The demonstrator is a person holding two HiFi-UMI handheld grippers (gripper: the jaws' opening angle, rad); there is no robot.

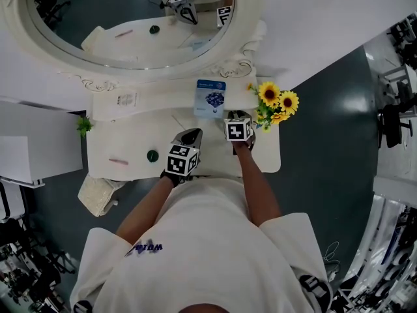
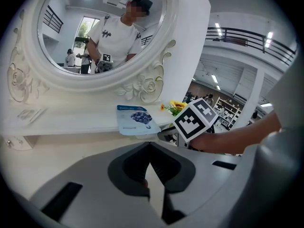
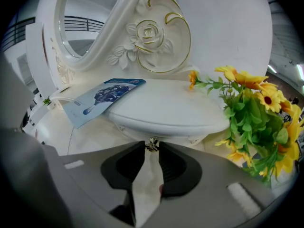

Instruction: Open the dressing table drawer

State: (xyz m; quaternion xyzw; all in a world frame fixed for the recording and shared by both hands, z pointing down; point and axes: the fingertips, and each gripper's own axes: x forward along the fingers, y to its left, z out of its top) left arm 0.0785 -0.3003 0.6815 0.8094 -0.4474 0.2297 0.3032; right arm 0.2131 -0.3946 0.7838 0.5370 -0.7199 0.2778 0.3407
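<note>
- Our right gripper [image 3: 151,147] is clamped on the small metal knob [image 3: 152,144] of the drawer [image 3: 137,133], just below the mirror's [image 1: 117,12] right foot.
- Our left gripper [image 2: 150,145] is clenched shut and empty, in front of the mirror.

Small cream-white drawer [image 3: 130,133] with a curved front, set in the raised far tier of the dressing table [image 1: 130,145], right of centre. Tucked just under the overhanging rounded top [image 3: 166,108], apparently shut. Small silvery knob [image 3: 151,145] at mid-front, facing near, pinched between the pads of the right gripper [image 3: 151,149].
</note>
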